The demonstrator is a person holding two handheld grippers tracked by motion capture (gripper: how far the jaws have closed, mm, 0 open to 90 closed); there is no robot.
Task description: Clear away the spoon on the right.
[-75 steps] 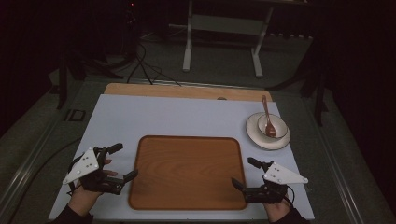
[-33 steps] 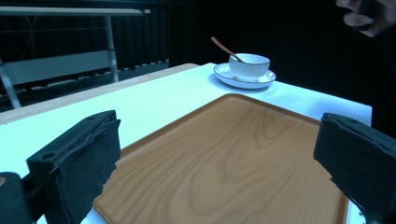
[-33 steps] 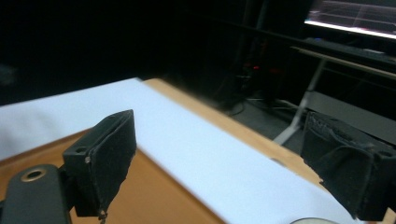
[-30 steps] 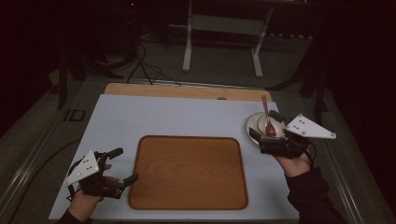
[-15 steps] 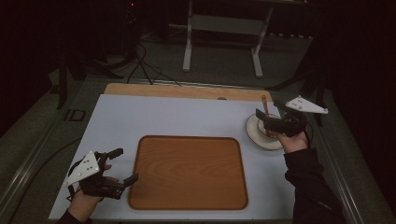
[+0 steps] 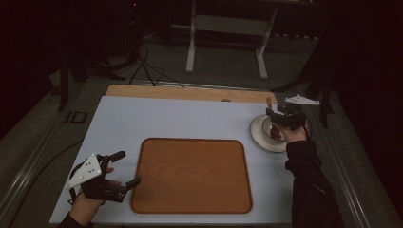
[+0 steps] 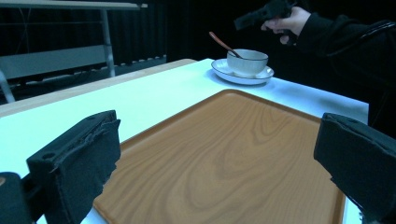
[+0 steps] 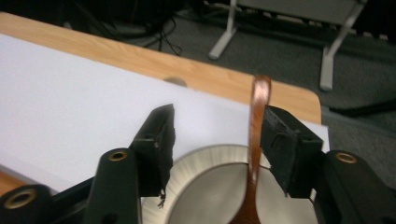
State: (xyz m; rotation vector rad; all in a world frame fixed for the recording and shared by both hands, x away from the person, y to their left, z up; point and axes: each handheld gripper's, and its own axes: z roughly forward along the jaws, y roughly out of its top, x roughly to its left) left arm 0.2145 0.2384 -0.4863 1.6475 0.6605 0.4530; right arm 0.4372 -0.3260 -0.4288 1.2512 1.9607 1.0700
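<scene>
A white bowl (image 6: 272,132) stands on a white saucer (image 6: 256,135) at the table's right, with a brown wooden spoon (image 6: 269,101) leaning in it. My right gripper (image 6: 272,115) hovers over the bowl, and its jaws have just been closing. The spoon handle (image 8: 257,121) stands between them, close against the right pad, while the left pad is well apart from it. My left gripper (image 6: 129,167) rests open at the front left corner of the wooden tray (image 6: 192,175), with nothing between its jaws.
The tray (image 7: 233,154) lies on a pale mat (image 6: 180,118) over the wooden tabletop (image 6: 180,92). Beyond the table's far edge are a metal stand (image 6: 225,28) and cables on the floor. Bowl (image 7: 247,60) and spoon (image 7: 222,43) stand past the tray's far corner.
My right gripper has moved from the front right of the table to above the bowl, coming down around the spoon handle with its jaws narrowing. The left gripper has stayed put.
</scene>
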